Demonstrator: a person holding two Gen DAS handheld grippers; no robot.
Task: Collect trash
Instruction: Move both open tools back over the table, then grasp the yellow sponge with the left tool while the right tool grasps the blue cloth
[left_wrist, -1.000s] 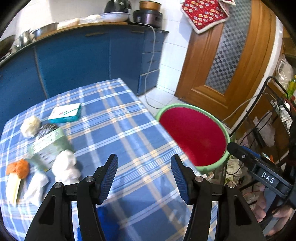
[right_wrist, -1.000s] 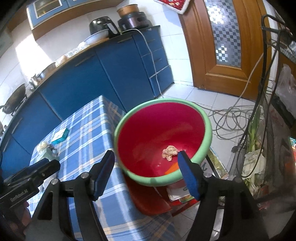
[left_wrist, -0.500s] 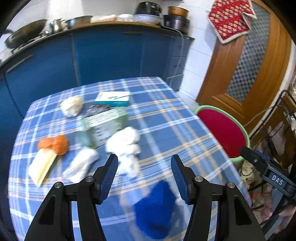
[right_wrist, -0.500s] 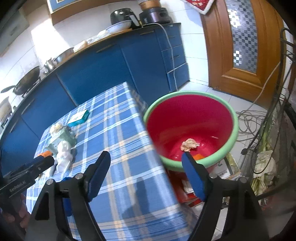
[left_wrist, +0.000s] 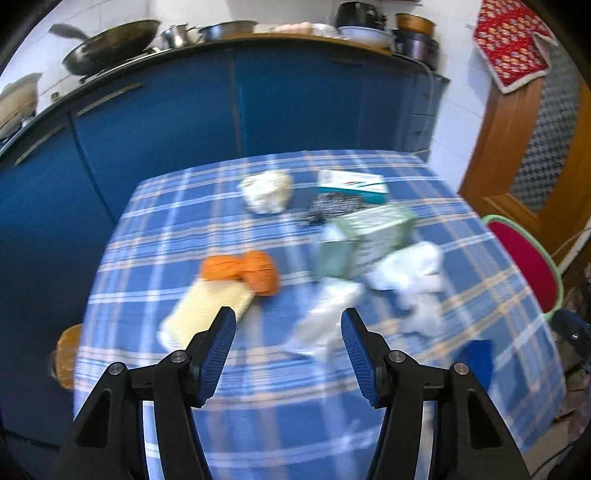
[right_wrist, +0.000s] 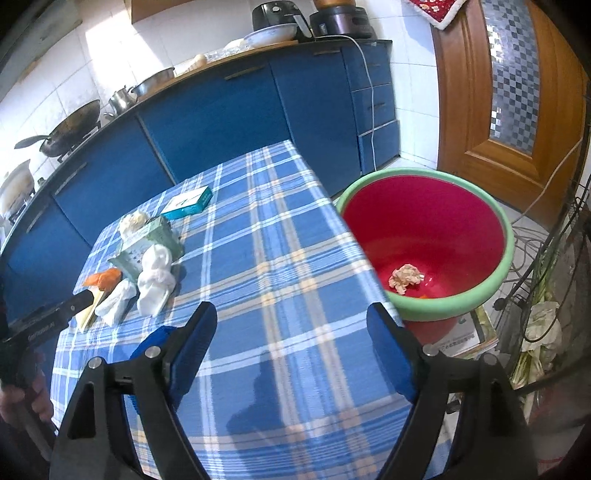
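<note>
Trash lies on the blue checked table (left_wrist: 258, 417): an orange crumpled piece (left_wrist: 240, 271), a yellow flat piece (left_wrist: 205, 314), a white wrapper (left_wrist: 328, 314), a white tissue wad (left_wrist: 410, 273), a green carton (left_wrist: 365, 236) and a pale paper ball (left_wrist: 266, 190). My left gripper (left_wrist: 288, 317) hangs open just short of the yellow piece and the wrapper, holding nothing. My right gripper (right_wrist: 290, 314) is over the table's near right part, its jaws opening and empty. The red basin (right_wrist: 417, 173) with a green rim stands off the table's right edge, with a beige paper wad (right_wrist: 404, 278) in it.
A teal box (left_wrist: 351, 184) and a dark foil scrap (left_wrist: 332, 206) lie at the table's far side. A blue lump (right_wrist: 155, 339) rests near my right gripper's left finger. Blue cabinets (right_wrist: 221, 122) stand behind. Cables and a wire rack (right_wrist: 554, 258) crowd the floor at right.
My left gripper swung away from the basin to the trash pile on the table's left. My right gripper drew back from the basin over the table and its jaws widened.
</note>
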